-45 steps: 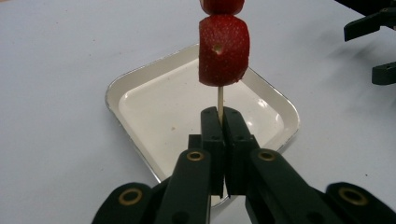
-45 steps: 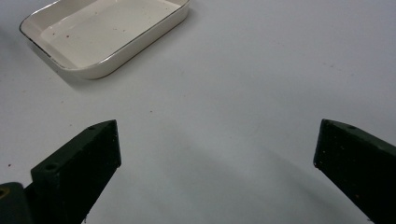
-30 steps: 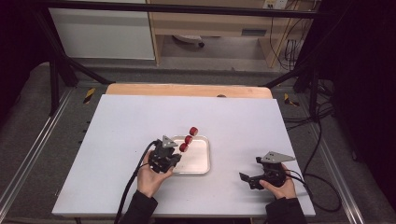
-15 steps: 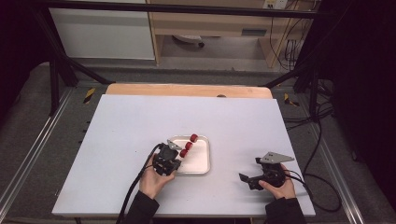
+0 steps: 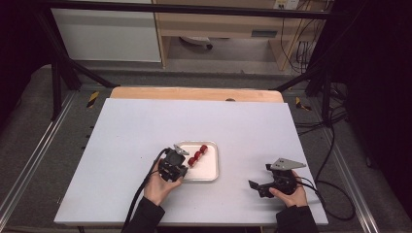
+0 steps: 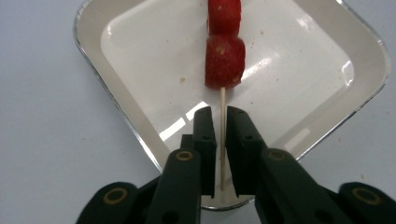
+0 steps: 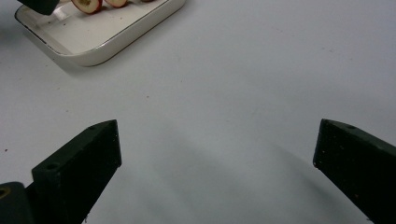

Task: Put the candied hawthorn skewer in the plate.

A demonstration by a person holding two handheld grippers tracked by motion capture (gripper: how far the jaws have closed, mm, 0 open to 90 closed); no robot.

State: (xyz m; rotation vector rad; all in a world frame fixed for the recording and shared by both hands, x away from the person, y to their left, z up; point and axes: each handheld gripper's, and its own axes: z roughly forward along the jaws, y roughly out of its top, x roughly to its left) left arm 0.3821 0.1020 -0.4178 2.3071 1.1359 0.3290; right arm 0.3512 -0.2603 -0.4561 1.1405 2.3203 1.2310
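item: skewer point(image 6: 222, 140), thin pale wooden stick, threaded with red fruit pieces point(image 6: 225, 61). we find it lying in the white tray point(image 6: 116, 98), a shallow square dish with rounded corners and a thin dark rim. in the left gripper view the stick runs straight up from between the fingers, two red pieces stacked along it, the upper one cut by the picture's top edge. in the high view we count three red pieces in a slanted row across the tray point(image 5: 209, 170).

item: left gripper point(image 6: 222, 119), held in the person's left hand point(image 5: 158, 187), at the tray's near-left corner in the high view point(image 5: 179, 162). its fingers point(image 6: 204, 135) have just been opening; we see them a narrow slot apart, the bare end of the stick in the gap, a sliver of space on each side of it, pads not pressing.

item: right gripper point(image 7: 217, 149), held in the person's right hand point(image 5: 290, 194), resting on the tabletop point(image 5: 252, 126) well to the right of the tray. its fingers point(image 7: 100, 147) stand wide apart, bare white tabletop between them. in its own view the tray point(image 7: 107, 42) sits far off at the upper left, with the cut faces of the fruit just visible.

item: tabletop, white, with a wooden strip point(image 5: 194, 93) along its far edge.
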